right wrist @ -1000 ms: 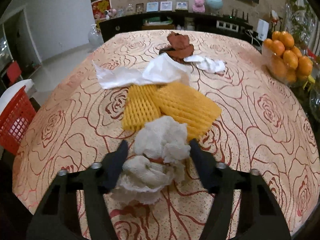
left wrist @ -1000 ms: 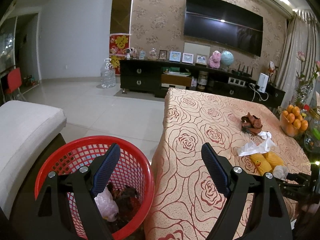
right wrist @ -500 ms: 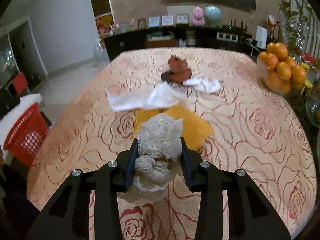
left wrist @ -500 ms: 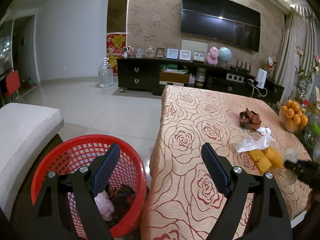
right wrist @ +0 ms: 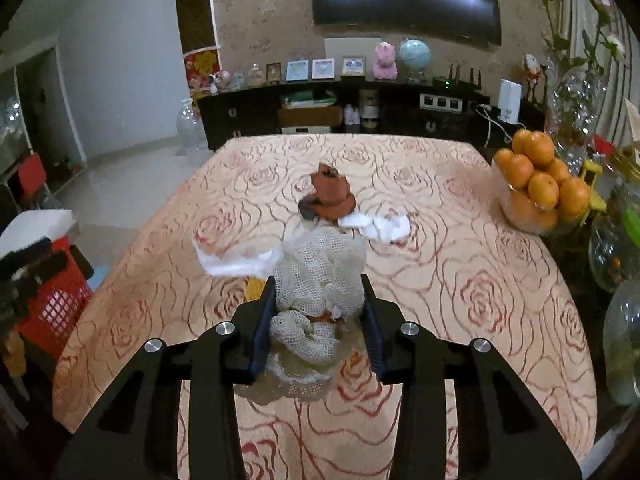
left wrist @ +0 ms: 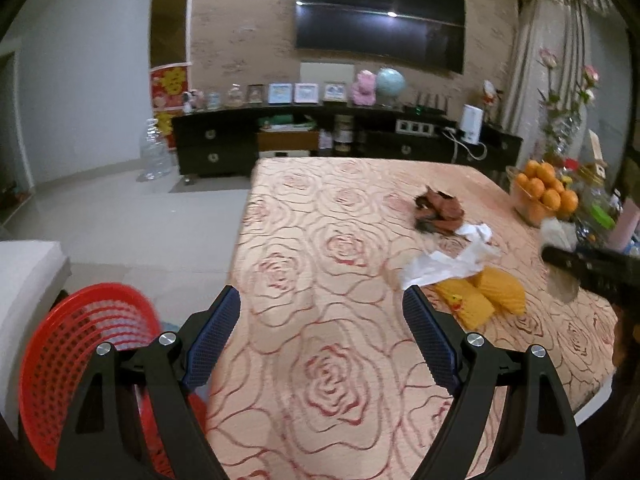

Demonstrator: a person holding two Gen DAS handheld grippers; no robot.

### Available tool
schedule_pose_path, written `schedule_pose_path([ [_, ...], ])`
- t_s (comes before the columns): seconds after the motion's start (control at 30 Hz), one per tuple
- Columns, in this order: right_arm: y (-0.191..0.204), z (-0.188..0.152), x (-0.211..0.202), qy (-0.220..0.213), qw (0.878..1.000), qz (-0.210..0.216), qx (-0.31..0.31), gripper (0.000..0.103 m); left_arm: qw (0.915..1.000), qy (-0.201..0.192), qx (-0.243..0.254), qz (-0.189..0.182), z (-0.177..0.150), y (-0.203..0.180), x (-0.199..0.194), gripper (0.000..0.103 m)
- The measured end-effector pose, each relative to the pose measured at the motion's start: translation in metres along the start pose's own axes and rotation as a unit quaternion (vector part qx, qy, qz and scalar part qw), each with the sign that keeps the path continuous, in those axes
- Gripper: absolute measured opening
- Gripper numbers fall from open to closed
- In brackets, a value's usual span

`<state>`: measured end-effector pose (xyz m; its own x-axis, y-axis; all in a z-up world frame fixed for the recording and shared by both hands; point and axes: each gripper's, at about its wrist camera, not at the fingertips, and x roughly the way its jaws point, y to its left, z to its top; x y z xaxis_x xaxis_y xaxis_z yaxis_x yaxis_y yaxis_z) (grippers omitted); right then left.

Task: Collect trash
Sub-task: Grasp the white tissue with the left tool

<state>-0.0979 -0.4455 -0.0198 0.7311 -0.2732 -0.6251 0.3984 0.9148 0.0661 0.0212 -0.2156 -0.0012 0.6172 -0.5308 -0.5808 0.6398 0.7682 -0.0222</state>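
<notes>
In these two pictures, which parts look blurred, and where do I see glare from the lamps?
Left wrist view: the red basket is smeared by motion blur, and the far wall is soft; a lamp glares on the television. Right wrist view: the white tissue and the brown scrap are slightly blurred, two lamp spots shine on the television, and the fisheye lens bends the edges of the table.

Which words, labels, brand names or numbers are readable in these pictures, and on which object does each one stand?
None can be read.
red and yellow wall poster: decorative characters, too blurred.
framed pictures on the sideboard: too small.
TV: no visible brand.
</notes>
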Motion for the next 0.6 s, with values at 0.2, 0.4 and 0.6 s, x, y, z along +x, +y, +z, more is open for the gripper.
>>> schedule_pose_path([
  [0.2, 0.001, 0.023, 0.006, -0.007, 0.999, -0.002, -0.044, 0.038, 0.9987, 0.014, 0.043, -0.023, 0.017, -0.030, 0.024, 0.084],
  [0.4, -0.026, 0.030, 0.009, -0.013, 1.000, 0.005, -0.005, 0.038, 0.9930, 0.043, 0.081, -0.074, 0.036, -0.064, 0.063, 0.086],
  [0.6, -0.055, 0.021, 0.015, 0.002, 0.999, 0.003, 0.050, 0.038, 0.9822, 0.075, 0.126, -0.118, 0.042, -0.104, 0.111, 0.086],
])
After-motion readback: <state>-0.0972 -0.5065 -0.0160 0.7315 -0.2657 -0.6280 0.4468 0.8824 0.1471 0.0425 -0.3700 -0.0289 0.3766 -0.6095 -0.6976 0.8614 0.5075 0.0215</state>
